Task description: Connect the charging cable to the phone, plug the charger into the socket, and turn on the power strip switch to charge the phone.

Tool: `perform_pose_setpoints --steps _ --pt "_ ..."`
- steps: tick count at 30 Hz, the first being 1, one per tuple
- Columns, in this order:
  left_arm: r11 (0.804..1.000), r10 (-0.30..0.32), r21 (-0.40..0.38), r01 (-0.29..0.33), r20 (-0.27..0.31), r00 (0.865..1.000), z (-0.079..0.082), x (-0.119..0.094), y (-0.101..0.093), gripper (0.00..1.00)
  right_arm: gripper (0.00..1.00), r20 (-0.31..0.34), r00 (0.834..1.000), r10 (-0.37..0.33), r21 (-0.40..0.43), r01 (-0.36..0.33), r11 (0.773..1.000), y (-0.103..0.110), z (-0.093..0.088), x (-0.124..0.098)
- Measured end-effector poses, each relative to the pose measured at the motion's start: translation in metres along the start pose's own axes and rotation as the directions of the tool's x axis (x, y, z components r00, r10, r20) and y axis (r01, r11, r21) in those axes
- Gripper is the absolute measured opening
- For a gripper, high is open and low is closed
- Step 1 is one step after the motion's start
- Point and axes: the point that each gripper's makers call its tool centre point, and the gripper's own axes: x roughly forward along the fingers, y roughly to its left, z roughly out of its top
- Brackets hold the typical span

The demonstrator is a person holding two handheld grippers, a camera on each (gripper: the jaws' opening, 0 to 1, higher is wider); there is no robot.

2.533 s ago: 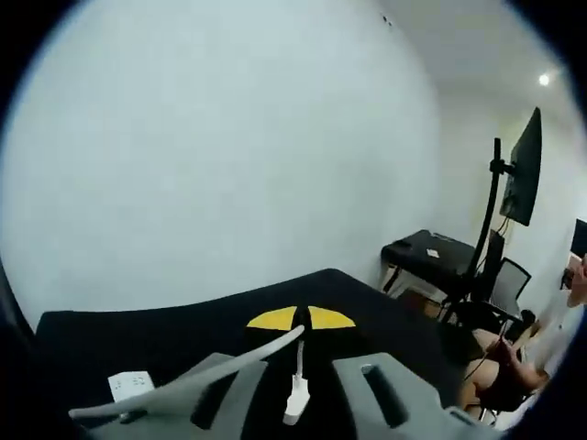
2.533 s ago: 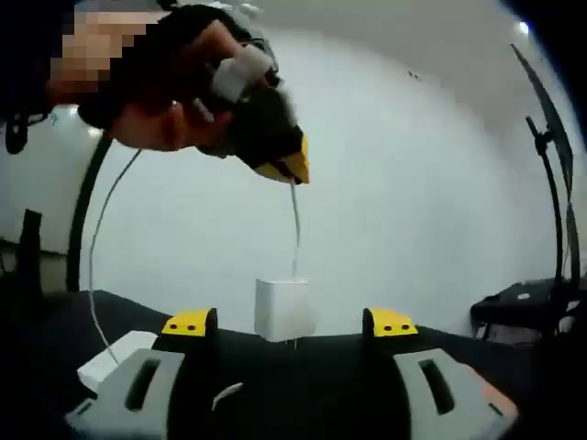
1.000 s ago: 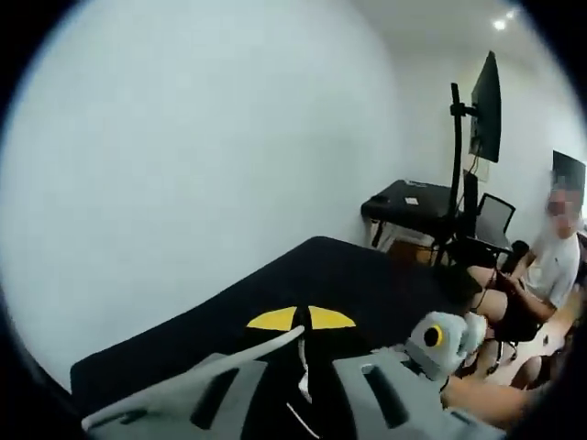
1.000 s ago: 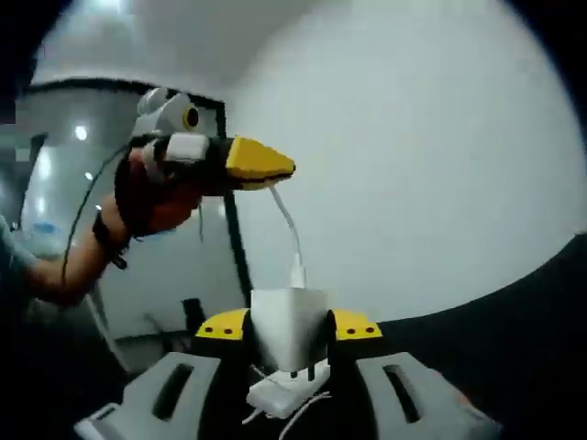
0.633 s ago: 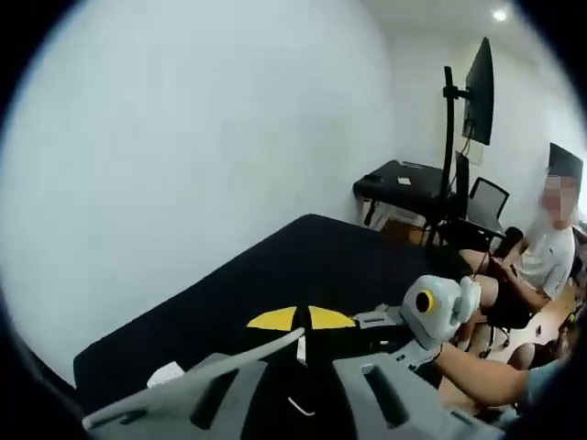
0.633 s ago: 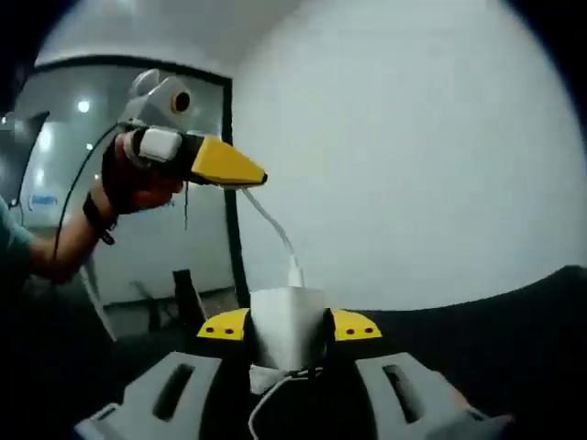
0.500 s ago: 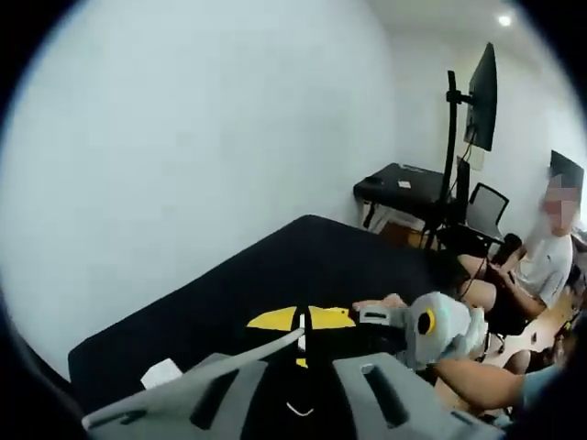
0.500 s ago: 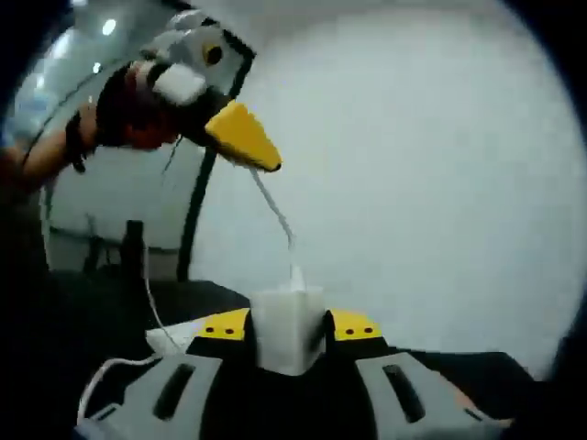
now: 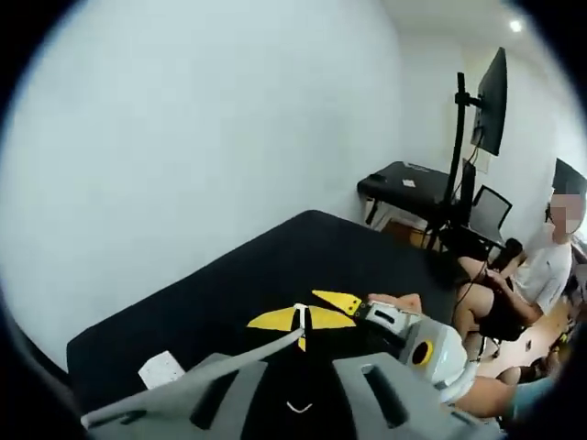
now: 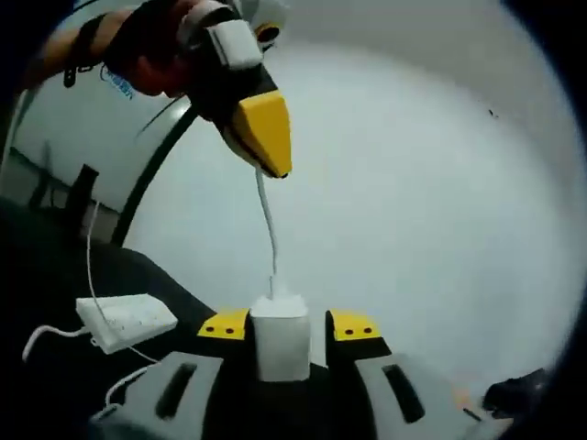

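Risk lies chiefly in the short run of charging cable (image 10: 267, 229) stretched between the two tools: it is pinched near its charger end by the closed yellow tips of the left gripper (image 10: 275, 165), raised above, while the white charger (image 10: 281, 341) is clamped between the closed yellow tips of the right gripper (image 10: 281, 326). If the hands are drawn further apart, the plug could be pulled out of the charger or the cable strained at its collar. In the left gripper view the left gripper (image 9: 302, 318) is seen closed on the thin white cable (image 9: 261, 349), with the right gripper (image 9: 344, 301) crossing just beside it from the right. Misalignment is judged the second hazard: the power strip (image 10: 126, 322) lies on the black table (image 10: 55, 266) to the near left, well apart from the charger, and a tilted approach could jam the pins against the socket face or push the strip along the cloth. Whether the phone is connected cannot be told; no phone is identified. Counted: two grippers, one charger, one cable held, one power strip with its own lead (image 10: 37, 341), one small white object (image 9: 161, 369) on the table, unidentified, and one seated person (image 9: 541, 275) at the far right beside a monitor stand (image 9: 456, 156).
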Motion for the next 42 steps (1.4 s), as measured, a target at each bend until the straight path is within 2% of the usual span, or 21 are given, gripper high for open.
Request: perform_pose_setpoints --steps 1,9,12,13,14,16,17,18,19,20,21,22,23,24,26,27,29,33,35,37,42 --pt "1.0 -0.004 0.004 0.004 0.002 1.0 0.0 0.0 0.0 0.0 0.22 -0.015 0.999 -0.047 -0.041 0.046 0.998 -0.006 -0.001 0.001" --pt "0.999 0.013 0.031 -0.013 -0.012 1.0 0.005 -0.002 0.008 0.0 0.21 -0.006 1.0 -0.007 -0.051 0.007 0.999 0.004 0.003 0.001" --pt "0.999 -0.026 0.026 0.026 0.006 1.0 0.004 -0.003 0.005 0.01 0.21 -0.011 0.997 0.072 0.095 -0.071 0.993 0.012 0.003 -0.001" --pt "0.997 -0.076 0.017 0.076 0.031 0.997 0.006 -0.003 0.0 0.02 0.21 -0.011 0.995 0.098 0.153 -0.095 0.984 0.013 0.002 -0.001" --pt "0.995 -0.097 0.009 0.097 0.047 0.994 0.008 -0.004 0.0 0.04 0.21 0.008 0.988 0.156 0.25 -0.153 0.956 0.017 0.004 -0.001" --pt "0.99 -0.137 -0.007 0.139 0.117 0.984 0.014 -0.009 0.001 0.18 0.21 0.021 0.973 0.229 0.357 -0.221 0.908 0.019 0.004 -0.002" --pt "0.989 -0.144 -0.015 0.147 0.147 0.979 0.015 -0.014 0.003 0.23 0.21 0.082 0.953 0.29 0.374 -0.299 0.878 0.024 0.012 -0.003" --pt "0.991 -0.13 -0.018 0.135 0.148 0.98 0.013 -0.018 0.007 0.26 0.21 0.125 0.923 0.363 0.407 -0.381 0.83 0.034 0.018 -0.005" --pt "0.993 -0.117 -0.006 0.119 0.156 0.981 0.01 -0.024 0.011 0.26 0.21 0.163 0.88 0.446 0.466 -0.467 0.752 0.045 0.025 -0.007" --pt "0.995 -0.099 0.003 0.1 0.159 0.982 0.008 -0.028 0.015 0.26 0.21 0.194 0.853 0.484 0.483 -0.513 0.71 0.05 0.03 -0.007" --pt "0.997 -0.074 0.011 0.073 0.161 0.984 0.005 -0.033 0.021 0.26 0.21 0.233 0.807 0.543 0.509 -0.576 0.639 0.059 0.037 -0.005" --pt "0.999 -0.033 0.021 0.03 0.166 0.986 0.0 -0.043 0.027 0.25 0.21 0.243 0.789 0.564 0.528 -0.595 0.606 0.063 0.039 -0.003" --pt "0.999 -0.016 0.031 0.011 0.166 0.986 -0.004 -0.049 0.029 0.25 0.21 0.27 0.74 0.616 0.526 -0.649 0.549 0.075 0.045 -0.001" --pt "1.0 -0.001 0.011 -0.001 0.167 0.986 -0.009 -0.059 0.031 0.24 0.21 0.271 0.717 0.642 0.529 -0.668 0.523 0.082 0.047 0.001" --pt "1.0 0.018 0.012 -0.02 0.177 0.984 -0.016 -0.076 0.034 0.24 0.21 0.278 0.689 0.669 0.491 -0.701 0.518 0.093 0.052 0.006" --pt "0.999 0.031 0.011 -0.033 0.177 0.984 -0.019 -0.082 0.036 0.25 0.21 0.285 0.65 0.704 0.491 -0.73 0.475 0.105 0.056 0.008" --pt "0.998 0.065 0.005 -0.067 0.187 0.98 -0.026 -0.093 0.045 0.26 0.21 0.308 0.616 0.725 0.489 -0.756 0.435 0.12 0.06 0.013" --pt "0.992 0.109 -0.079 -0.097 0.17 0.979 -0.053 -0.109 0.064 0.26 0.21 0.327 0.535 0.779 0.516 -0.792 0.327 0.158 0.058 0.022" --pt "0.989 0.136 -0.076 -0.126 0.148 0.98 -0.067 -0.111 0.071 0.26 0.21 0.345 0.488 0.802 0.529 -0.807 0.264 0.174 0.055 0.023" --pt "0.987 0.144 -0.084 -0.134 0.135 0.98 -0.077 -0.109 0.073 0.26 0.21 0.349 0.463 0.815 0.544 -0.808 0.227 0.187 0.049 0.028" --pt "0.986 0.135 -0.118 -0.12 0.13 0.982 -0.086 -0.102 0.083 0.26 0.21 0.356 0.424 0.833 0.555 -0.813 0.176 0.212 0.034 0.042"
